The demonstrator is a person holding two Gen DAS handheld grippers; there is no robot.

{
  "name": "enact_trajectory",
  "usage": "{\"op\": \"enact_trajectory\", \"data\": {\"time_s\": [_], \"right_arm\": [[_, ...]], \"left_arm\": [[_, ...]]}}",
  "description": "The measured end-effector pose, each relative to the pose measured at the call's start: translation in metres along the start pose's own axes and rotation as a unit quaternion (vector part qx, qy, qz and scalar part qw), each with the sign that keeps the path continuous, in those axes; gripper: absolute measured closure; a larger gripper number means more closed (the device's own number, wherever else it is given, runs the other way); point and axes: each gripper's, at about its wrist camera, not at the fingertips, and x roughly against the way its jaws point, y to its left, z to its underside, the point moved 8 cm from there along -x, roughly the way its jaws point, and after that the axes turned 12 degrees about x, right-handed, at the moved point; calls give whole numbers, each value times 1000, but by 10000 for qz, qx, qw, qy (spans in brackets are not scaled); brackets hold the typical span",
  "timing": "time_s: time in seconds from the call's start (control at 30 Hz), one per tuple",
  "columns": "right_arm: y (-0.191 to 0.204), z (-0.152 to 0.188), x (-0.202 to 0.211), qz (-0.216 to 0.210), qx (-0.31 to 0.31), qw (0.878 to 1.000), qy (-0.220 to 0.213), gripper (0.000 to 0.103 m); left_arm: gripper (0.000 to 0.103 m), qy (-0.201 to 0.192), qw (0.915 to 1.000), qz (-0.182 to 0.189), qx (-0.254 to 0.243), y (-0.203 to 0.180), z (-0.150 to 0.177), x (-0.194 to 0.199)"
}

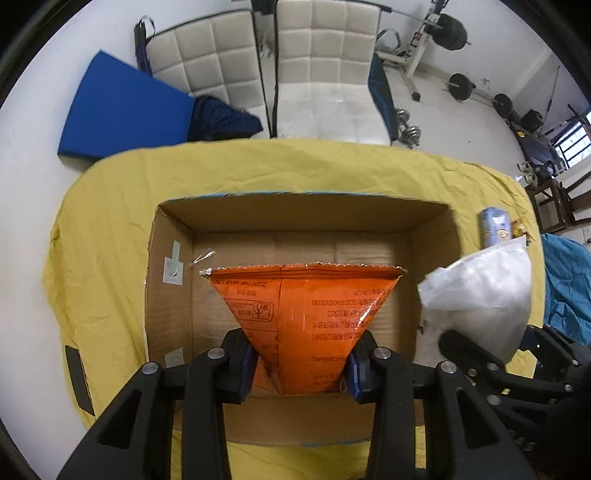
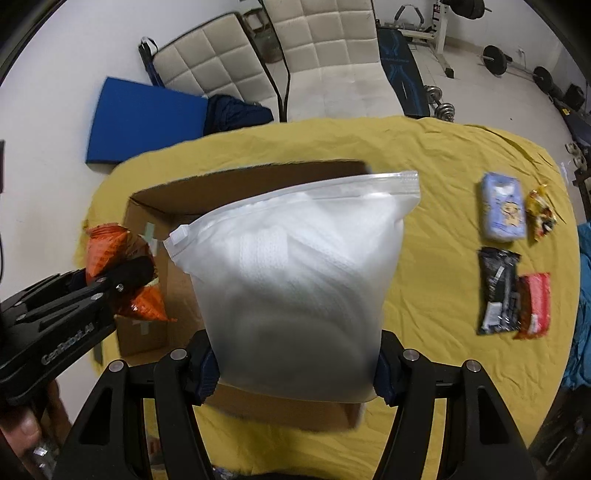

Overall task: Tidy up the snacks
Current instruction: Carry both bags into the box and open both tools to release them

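An open cardboard box point(image 1: 173, 280) stands on the yellow-covered table point(image 1: 110, 206). My left gripper point(image 1: 301, 363) is shut on an orange snack bag point(image 1: 306, 306), held over the box's inside. My right gripper point(image 2: 291, 367) is shut on a frosted white zip bag point(image 2: 295, 280), which hangs above the box point(image 2: 155, 199) and hides most of it. The white bag point(image 1: 484, 291) shows at the box's right side in the left wrist view. In the right wrist view the left gripper point(image 2: 122, 280) pinches the orange bag point(image 2: 107, 243) at the left.
To the right on the cloth lie a light blue pack point(image 2: 504, 212), a small yellow packet point(image 2: 541, 216), a black packet point(image 2: 496, 291) and a red packet point(image 2: 535, 304). White padded chairs point(image 1: 325, 70), a blue mat point(image 1: 122, 110) and weights point(image 1: 452, 31) stand beyond the table.
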Motion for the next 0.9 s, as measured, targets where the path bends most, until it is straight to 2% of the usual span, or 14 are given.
{"op": "enact_trajectory", "data": {"time_s": [0.17, 0.37, 0.53, 0.6, 0.73, 0.9], "right_arm": [[14, -16, -62, 195, 124, 9988, 425, 35], [7, -24, -128, 524, 152, 9951, 820, 36], [-1, -40, -150, 607, 89, 9944, 865, 36], [0, -42, -158, 631, 166, 9923, 1049, 35], [-1, -42, -169, 642, 154, 9912, 1151, 33], [6, -42, -171, 617, 177, 9904, 1227, 28]], "left_arm": [[68, 273, 9994, -34, 191, 24, -10, -33], [68, 750, 9965, 8, 364, 39, -15, -86], [68, 1106, 9932, 173, 332, 33, -18, -120], [67, 1189, 9923, 216, 284, 28, -20, -128], [65, 1432, 9888, 335, 268, 23, -23, -146], [60, 1761, 9822, 402, 513, 33, -12, -158]]}}
